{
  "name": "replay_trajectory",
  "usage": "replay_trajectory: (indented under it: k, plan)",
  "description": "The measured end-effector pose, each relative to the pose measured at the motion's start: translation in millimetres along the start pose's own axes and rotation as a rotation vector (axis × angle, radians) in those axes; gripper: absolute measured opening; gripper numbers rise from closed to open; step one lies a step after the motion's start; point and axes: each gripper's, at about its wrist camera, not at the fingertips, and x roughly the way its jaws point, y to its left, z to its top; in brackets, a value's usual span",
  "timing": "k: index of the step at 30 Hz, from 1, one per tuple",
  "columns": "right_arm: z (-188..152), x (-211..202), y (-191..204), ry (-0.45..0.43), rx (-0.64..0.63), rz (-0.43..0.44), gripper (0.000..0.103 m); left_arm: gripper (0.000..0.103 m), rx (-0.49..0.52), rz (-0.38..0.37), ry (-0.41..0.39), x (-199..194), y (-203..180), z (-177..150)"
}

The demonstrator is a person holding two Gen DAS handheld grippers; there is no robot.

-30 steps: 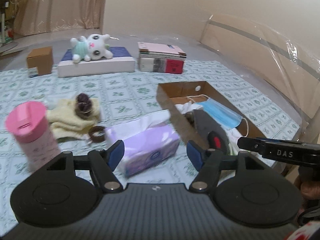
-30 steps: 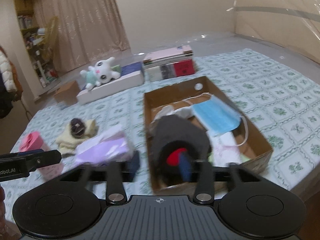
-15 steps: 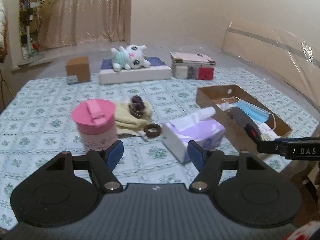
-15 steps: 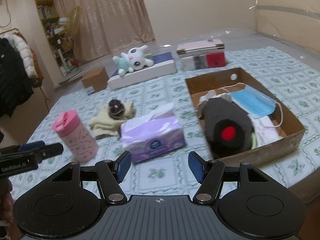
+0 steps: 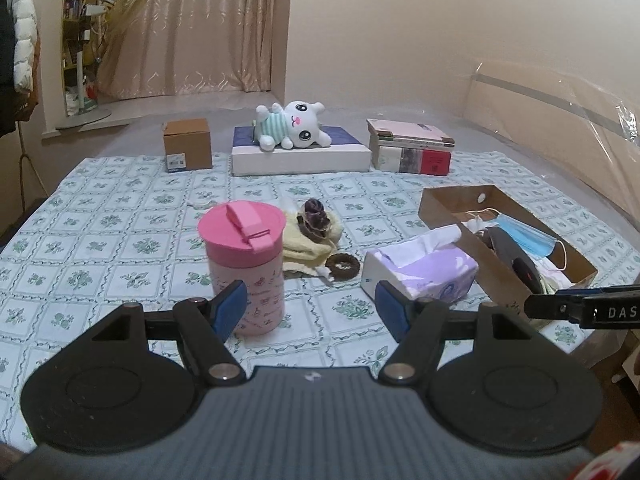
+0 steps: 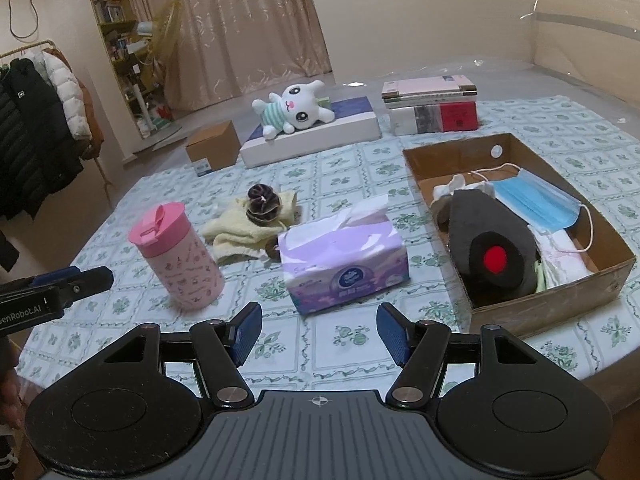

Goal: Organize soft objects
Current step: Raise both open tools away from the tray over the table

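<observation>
A cardboard box [image 6: 556,304] at the right holds a dark plush with a red dot [image 6: 494,248], a blue face mask [image 6: 536,200] and white cloths. A purple tissue pack [image 6: 344,256] lies left of it. Behind that sits a yellow cloth [image 6: 240,228] with a dark scrunchie [image 6: 262,204] on top, and a brown hair ring [image 5: 342,266] beside it. A white plush bunny [image 5: 292,124] lies on a flat box far back. My left gripper [image 5: 310,310] and right gripper [image 6: 318,334] both hang open and empty over the near edge.
A pink lidded cup [image 5: 246,268] stands just beyond the left gripper's left finger. A small brown carton [image 5: 187,148] and a stack of books [image 5: 412,150] sit at the back. The patterned sheet [image 5: 100,240] covers the bed; a coat rack [image 6: 36,120] stands left.
Both grippers have pulled back from the box and tissue pack, so more of the bed shows. The dark plush that was close before the right gripper now lies in the box, clear of its fingers.
</observation>
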Motion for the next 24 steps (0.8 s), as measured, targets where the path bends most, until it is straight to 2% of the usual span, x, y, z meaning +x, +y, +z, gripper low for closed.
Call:
replay_trajectory:
  k: [24]
  plan:
    - [-0.8, 24.5, 15.5, 0.043, -0.017, 0.023, 0.064, 0.068, -0.043, -0.001, 0.063, 13.6, 17.1, -11.6]
